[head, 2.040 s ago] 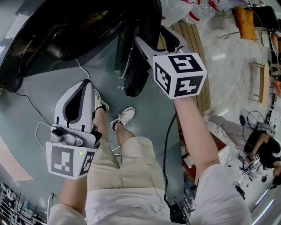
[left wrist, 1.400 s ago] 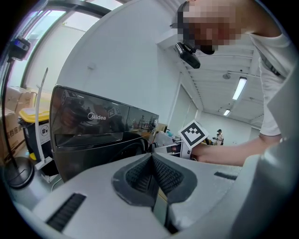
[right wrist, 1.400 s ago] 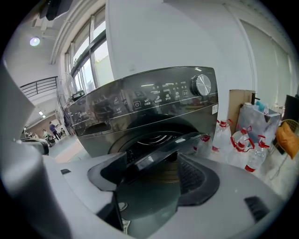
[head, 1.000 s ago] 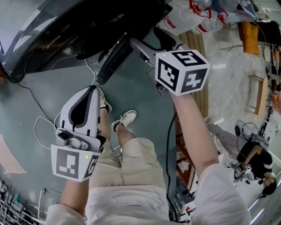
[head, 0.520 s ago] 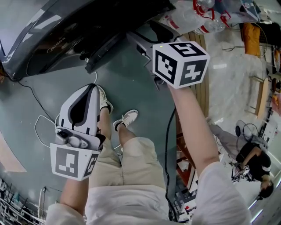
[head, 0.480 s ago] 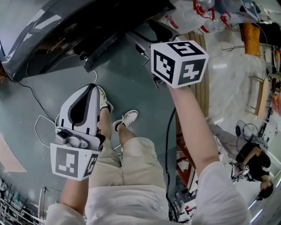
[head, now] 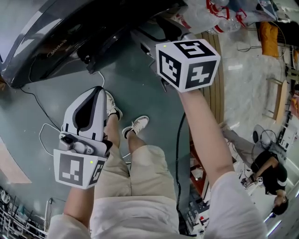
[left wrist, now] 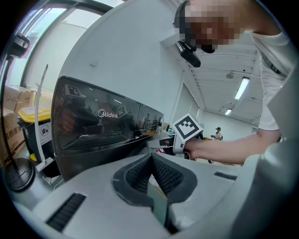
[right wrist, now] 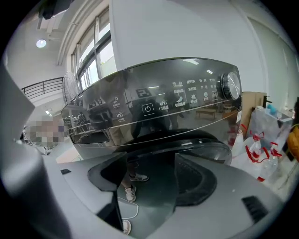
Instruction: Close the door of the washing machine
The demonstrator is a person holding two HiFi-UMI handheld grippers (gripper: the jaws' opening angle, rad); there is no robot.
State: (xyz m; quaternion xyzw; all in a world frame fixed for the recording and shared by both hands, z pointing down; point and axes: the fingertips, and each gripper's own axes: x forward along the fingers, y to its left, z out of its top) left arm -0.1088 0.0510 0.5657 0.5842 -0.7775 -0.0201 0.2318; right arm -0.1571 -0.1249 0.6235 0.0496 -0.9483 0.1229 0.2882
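The dark Midea washing machine (head: pixel 51 28) fills the top of the head view, and its control panel (right wrist: pixel 163 105) faces the right gripper view. Its round glass door (head: pixel 108 45) lies almost flat against the machine's front. My right gripper (head: pixel 152 33) is open at the door's edge, and the glass door (right wrist: pixel 196 148) stands just ahead of its wide-set jaws. The pads do not press on anything. My left gripper (head: pixel 96 93) hangs lower left, away from the machine (left wrist: pixel 93 126), with its pads closed together and nothing between them (left wrist: pixel 152 161).
The person's legs and white shoes (head: pixel 135 126) stand on the grey-green floor below the machine. A white cable (head: pixel 44 135) loops on the floor at left. Plastic bags with bottles (head: pixel 210 14) and a wooden pallet (head: pixel 215 98) lie at right. Another person (head: pixel 268 175) is at far right.
The door has swung from hanging open to nearly shut against the machine. My right gripper followed it up and to the left. The left gripper stayed about where it was.
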